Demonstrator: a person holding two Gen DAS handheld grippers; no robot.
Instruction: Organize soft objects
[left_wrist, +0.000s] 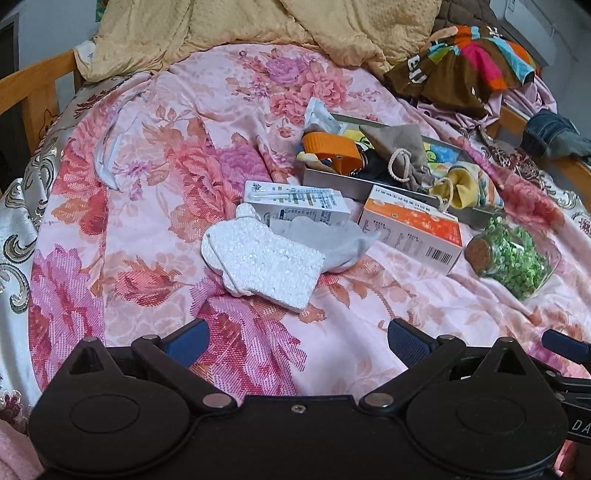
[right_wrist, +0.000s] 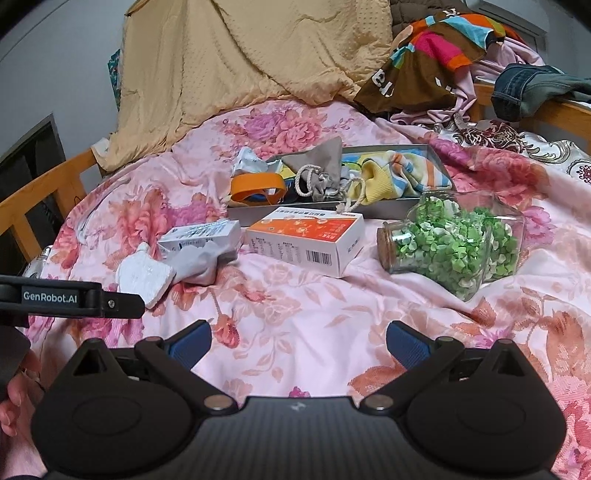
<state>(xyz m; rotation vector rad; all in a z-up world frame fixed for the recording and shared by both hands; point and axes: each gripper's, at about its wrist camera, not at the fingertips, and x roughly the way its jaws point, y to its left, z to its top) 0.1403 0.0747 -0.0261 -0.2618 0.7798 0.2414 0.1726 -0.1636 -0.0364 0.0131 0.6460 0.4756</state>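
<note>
Left gripper (left_wrist: 297, 334): bottom of the left view, blue pads spread wide, nothing between them, over the floral bedspread (left_wrist: 155, 206).
Right gripper (right_wrist: 298, 338): bottom of the right view, pads likewise apart and empty; a hand (right_wrist: 11, 406) shows at lower left of that view.

Foam piece (left_wrist: 266, 264): white, centre of the left view, nearest the left gripper, lying partly on a grey sock (left_wrist: 332, 240).
White carton (left_wrist: 299, 203): just behind the foam and sock, on its side.
Orange box (right_wrist: 306, 240): centre of the right view, flat on the bedspread, beside the white carton.
Jar (right_wrist: 454, 243): glass, cork stopper, on its side at centre right of the right view, full of green bits.

Tray (right_wrist: 295, 212): grey metal, behind the orange box. Contents: orange tape dispenser (right_wrist: 258, 186) at its left end; grey drawstring pouch (right_wrist: 317, 166) in the middle; striped yellow sock (right_wrist: 399, 177) at the right, draped over the front rim.

Tan blanket (right_wrist: 240, 66): heaped at upper centre of the right view.
Clothes pile (right_wrist: 439, 48): multicoloured, upper right, against the wooden bed frame (right_wrist: 44, 192).
</note>
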